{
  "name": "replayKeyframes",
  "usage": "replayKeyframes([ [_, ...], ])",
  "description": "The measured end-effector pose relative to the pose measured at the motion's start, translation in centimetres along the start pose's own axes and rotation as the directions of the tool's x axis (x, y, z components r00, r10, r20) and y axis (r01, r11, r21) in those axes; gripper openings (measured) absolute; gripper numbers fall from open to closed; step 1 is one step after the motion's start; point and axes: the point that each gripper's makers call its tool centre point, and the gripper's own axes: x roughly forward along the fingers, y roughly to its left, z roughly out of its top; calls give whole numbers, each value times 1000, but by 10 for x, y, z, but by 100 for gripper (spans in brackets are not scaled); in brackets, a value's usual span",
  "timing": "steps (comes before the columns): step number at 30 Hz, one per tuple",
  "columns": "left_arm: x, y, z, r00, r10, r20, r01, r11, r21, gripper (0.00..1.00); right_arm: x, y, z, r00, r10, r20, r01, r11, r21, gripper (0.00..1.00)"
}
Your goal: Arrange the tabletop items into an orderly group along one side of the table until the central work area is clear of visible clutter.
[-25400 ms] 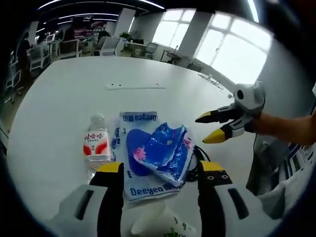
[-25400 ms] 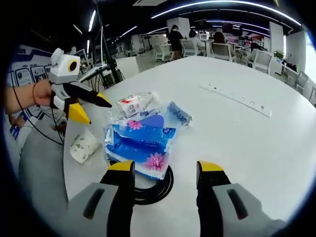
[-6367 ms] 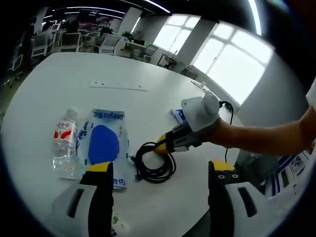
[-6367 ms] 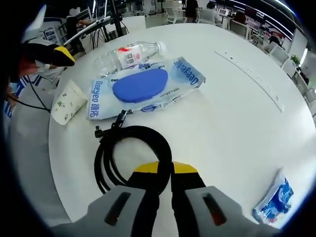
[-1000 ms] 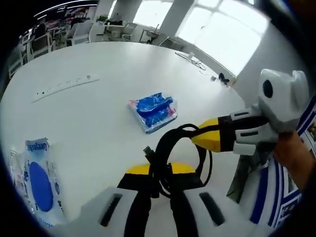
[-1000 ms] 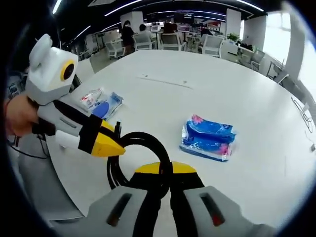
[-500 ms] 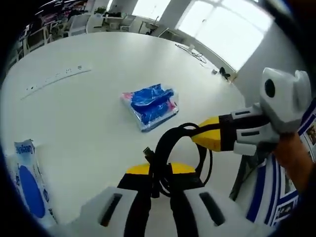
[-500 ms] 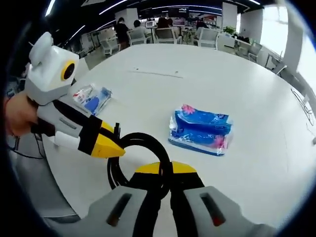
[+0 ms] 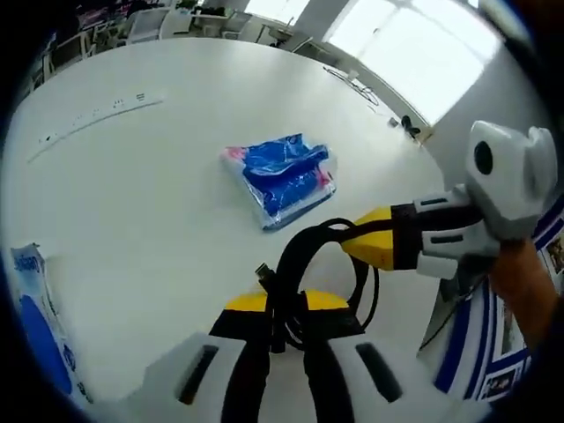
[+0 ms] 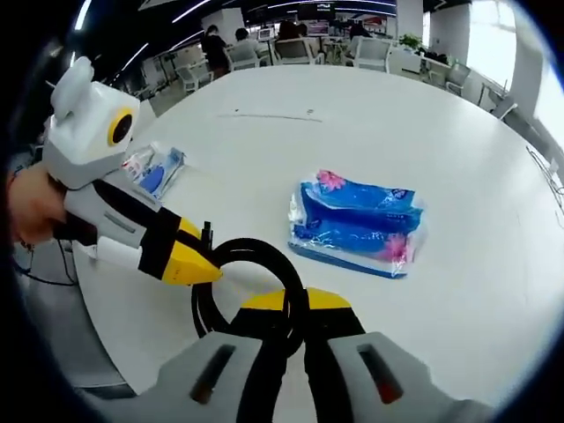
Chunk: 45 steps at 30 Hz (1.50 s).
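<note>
left gripper (image 9: 285,304): fingers clamped on the black coiled cable (image 9: 308,264), coil held up off the table (image 9: 132,176)
right gripper (image 10: 295,304): fingers pinched shut on the same cable, loop arcing up between the two grippers
blue tissue pack (image 10: 359,227): lying flat mid-table, just beyond the cable
wet wipes pack (image 10: 161,173): way off at the far side by a water bottle (image 10: 137,164), well apart from the tissues
risk: both grippers share one coil, so pulling in different directions could drag it loose, and loops may spill or snag the tissue pack
also: the plug end (image 9: 263,272) dangles free and might catch on something when it's set down
</note>
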Motion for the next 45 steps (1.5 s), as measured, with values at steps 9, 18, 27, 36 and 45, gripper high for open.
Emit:
replayKeyframes([
  [9, 8, 4, -3, 1000, 5, -22, -5, 1000, -5, 10, 11, -4, -7, 1000, 7, -15, -7, 1000, 11, 3],
  [18, 14, 7, -5, 999, 7, -33, -7, 1000, -6, 10, 15, -4, -13, 1000, 4, -22, -4, 1000, 27, 3],
  [27, 17, 9, -6, 999, 11, -34, -11, 1000, -6, 10, 21, -4, -17, 999, 1, -33, 0, 1000, 21, 3],
  [36, 20, 14, -8, 999, 15, -37, -16, 1000, -15, 10, 27, -5, -21, 999, -2, -41, 3, 1000, 20, 3],
  [45, 22, 17, -9, 999, 17, -38, -17, 1000, -20, 10, 29, -4, -22, 999, 1, -46, 0, 1000, 13, 3],
])
